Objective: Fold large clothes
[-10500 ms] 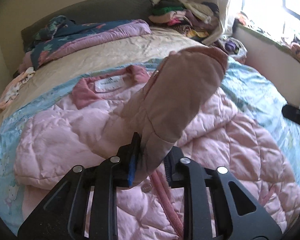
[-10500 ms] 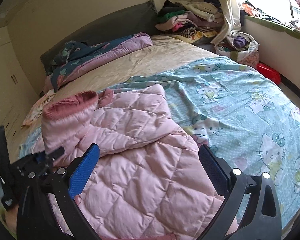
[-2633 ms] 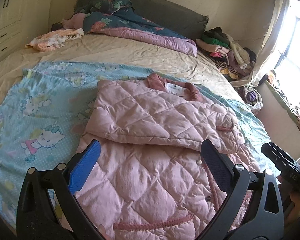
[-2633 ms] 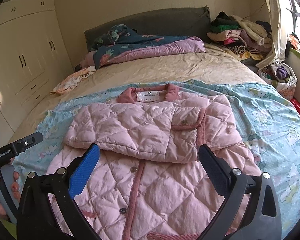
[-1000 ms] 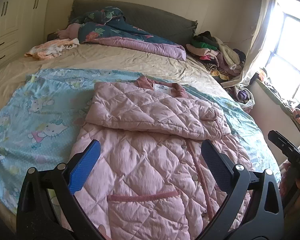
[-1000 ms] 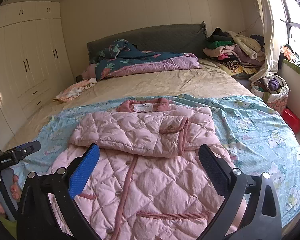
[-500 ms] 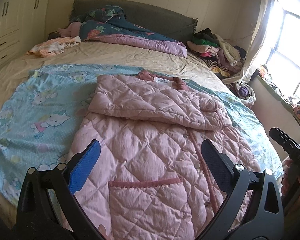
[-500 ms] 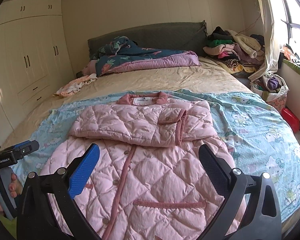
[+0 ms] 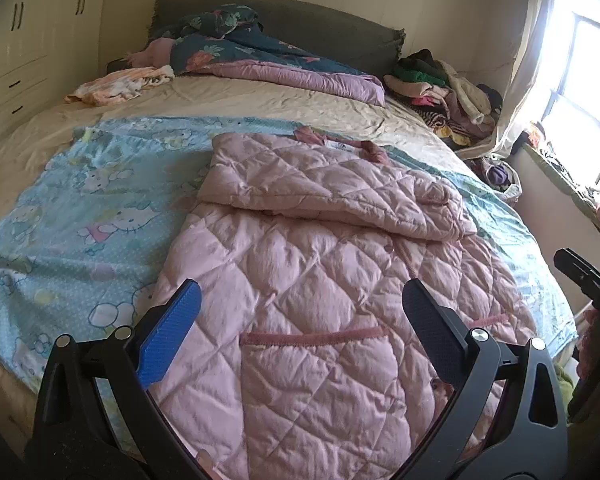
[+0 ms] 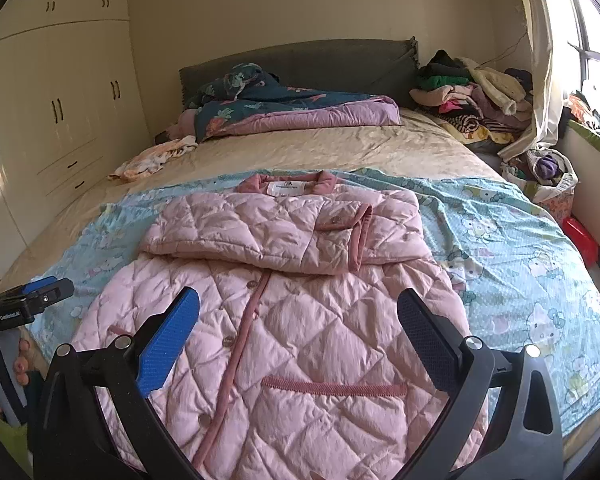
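A pink quilted coat [image 9: 320,264] lies face up on the bed, collar toward the headboard, both sleeves folded across its chest [image 10: 284,236]. Its hem hangs near the bed's front edge. My left gripper [image 9: 300,312] is open and empty, above the coat's lower left part near a pocket trim [image 9: 316,336]. My right gripper [image 10: 298,320] is open and empty, above the coat's lower right part by the button placket [image 10: 240,344]. Each gripper shows at the edge of the other's view: the left [image 10: 24,304], the right [image 9: 592,280].
The coat lies on a light-blue cartoon-print sheet [image 10: 520,264] over a beige bed [image 10: 320,148]. A dark floral quilt [image 10: 284,112] lies by the headboard. A clothes pile [image 10: 472,92] sits at the far right corner, wardrobes [image 10: 60,120] at left, a window [image 9: 580,68] at right.
Both grippers have drawn back toward the foot of the bed and dropped lower, so the coat's hem and pockets sit nearer. Both stay open and empty. The coat has not moved.
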{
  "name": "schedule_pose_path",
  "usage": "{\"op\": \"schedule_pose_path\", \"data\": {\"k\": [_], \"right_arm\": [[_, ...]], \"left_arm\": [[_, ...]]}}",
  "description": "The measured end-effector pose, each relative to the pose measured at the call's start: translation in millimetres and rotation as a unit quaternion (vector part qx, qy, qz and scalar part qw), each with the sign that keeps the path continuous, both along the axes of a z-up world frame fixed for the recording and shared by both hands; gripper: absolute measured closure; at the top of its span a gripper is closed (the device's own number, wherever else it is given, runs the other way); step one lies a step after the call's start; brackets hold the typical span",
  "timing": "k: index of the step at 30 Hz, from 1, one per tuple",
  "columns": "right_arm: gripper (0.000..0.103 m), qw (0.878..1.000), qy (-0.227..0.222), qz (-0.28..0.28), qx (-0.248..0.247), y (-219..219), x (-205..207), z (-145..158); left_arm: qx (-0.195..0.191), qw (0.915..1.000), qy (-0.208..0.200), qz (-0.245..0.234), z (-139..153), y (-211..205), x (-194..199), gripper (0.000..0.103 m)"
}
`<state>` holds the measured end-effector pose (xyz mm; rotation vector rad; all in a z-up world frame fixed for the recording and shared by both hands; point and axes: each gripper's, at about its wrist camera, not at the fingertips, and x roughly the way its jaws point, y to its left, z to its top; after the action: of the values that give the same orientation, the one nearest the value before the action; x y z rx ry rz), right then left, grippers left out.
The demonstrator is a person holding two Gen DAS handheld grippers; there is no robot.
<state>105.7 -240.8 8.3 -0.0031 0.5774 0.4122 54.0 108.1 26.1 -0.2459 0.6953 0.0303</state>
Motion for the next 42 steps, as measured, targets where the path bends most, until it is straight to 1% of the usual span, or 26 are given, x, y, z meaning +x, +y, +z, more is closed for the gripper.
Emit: {"op": "schedule_pose_path", "data": {"k": [10,14,28,32,38,42], "right_arm": [[0.004,1.0,0.01,-0.016,-0.02,-17,-5,-14],[0.004,0.999,0.02,-0.026,-0.022,-28,-4,-22],[0.004,0.997,0.048,-0.053,-0.037,-60,-4,-48],[0.004,0.996,0.061,-0.059,-0.035,-70,-2,-58],[0.004,0.993,0.082,-0.067,-0.047,-87,-2,-74],[0.004,0.989,0.116,-0.073,-0.054,-103,-4,-94]], "left_arm": [[0.014,0.9997,0.019,0.009,-17,6,-12,0.009],[0.015,0.9993,0.032,0.013,-28,10,-15,0.009],[0.037,0.9966,0.068,0.027,-57,21,-21,0.009],[0.039,0.9957,0.079,0.029,-66,24,-24,0.009],[0.046,0.9939,0.095,0.031,-81,32,-34,0.009],[0.035,0.9919,0.114,0.044,-98,46,-46,0.009]]}}
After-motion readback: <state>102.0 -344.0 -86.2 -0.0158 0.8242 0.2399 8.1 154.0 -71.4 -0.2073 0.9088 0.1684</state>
